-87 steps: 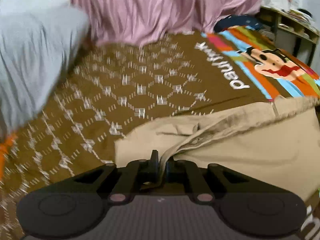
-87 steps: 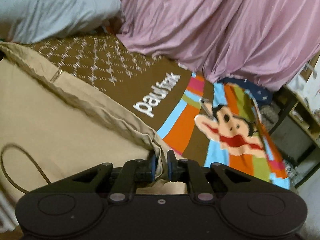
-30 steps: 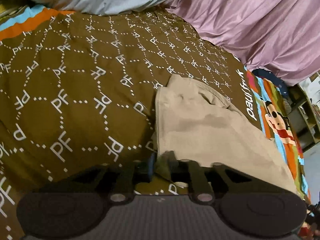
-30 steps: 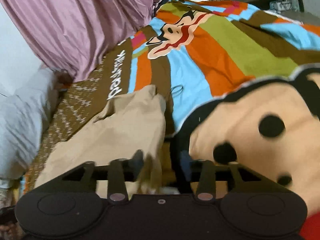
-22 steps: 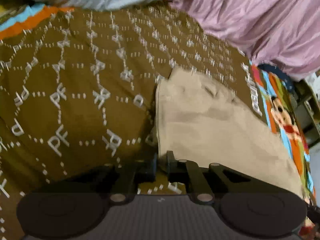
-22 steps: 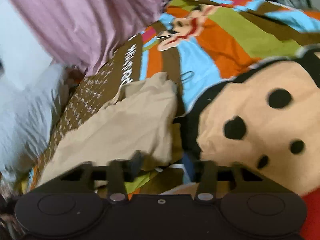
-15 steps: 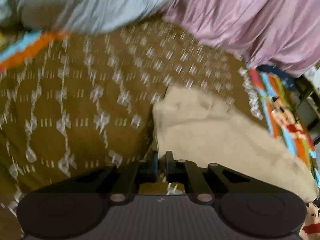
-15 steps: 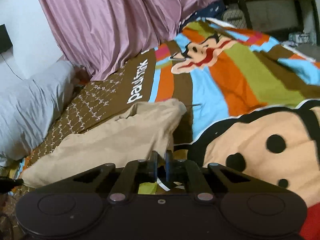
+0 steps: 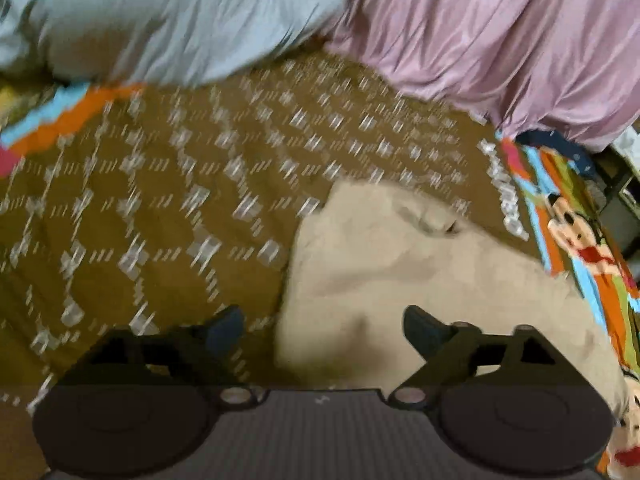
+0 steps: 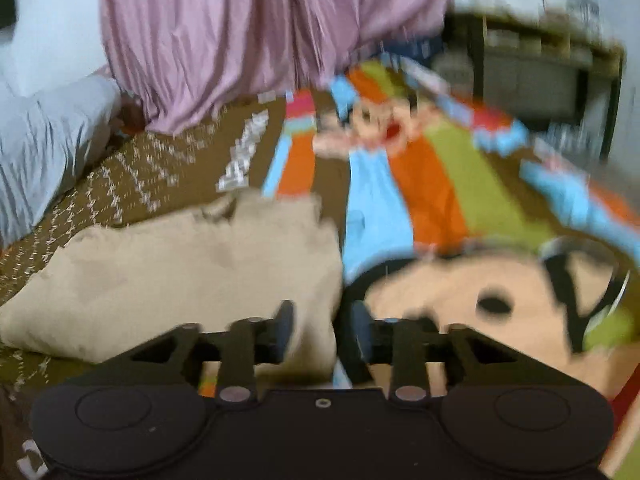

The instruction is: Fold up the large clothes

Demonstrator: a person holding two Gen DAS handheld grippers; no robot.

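Observation:
A beige garment [image 9: 420, 276] lies folded in a flat bundle on the brown patterned bedspread [image 9: 140, 208]. My left gripper [image 9: 320, 326] is open wide, its fingers on either side of the bundle's near left edge and holding nothing. In the right wrist view the same garment [image 10: 180, 272] lies to the left. My right gripper [image 10: 320, 320] is open, its fingers on either side of the bundle's near right corner. Both views are blurred by motion.
A grey pillow [image 9: 160, 20] and a pink curtain [image 9: 480, 40] lie beyond the bed. The cover's striped cartoon print [image 10: 420, 184] spreads to the right. A dark shelf unit [image 10: 540, 72] stands at the far right. A loop of cable [image 10: 580, 288] lies on the cover.
Both grippers were shut half a second ago and have opened. The garment, held and carried earlier, now lies released on the bed. Both cameras have pulled back and tilted up.

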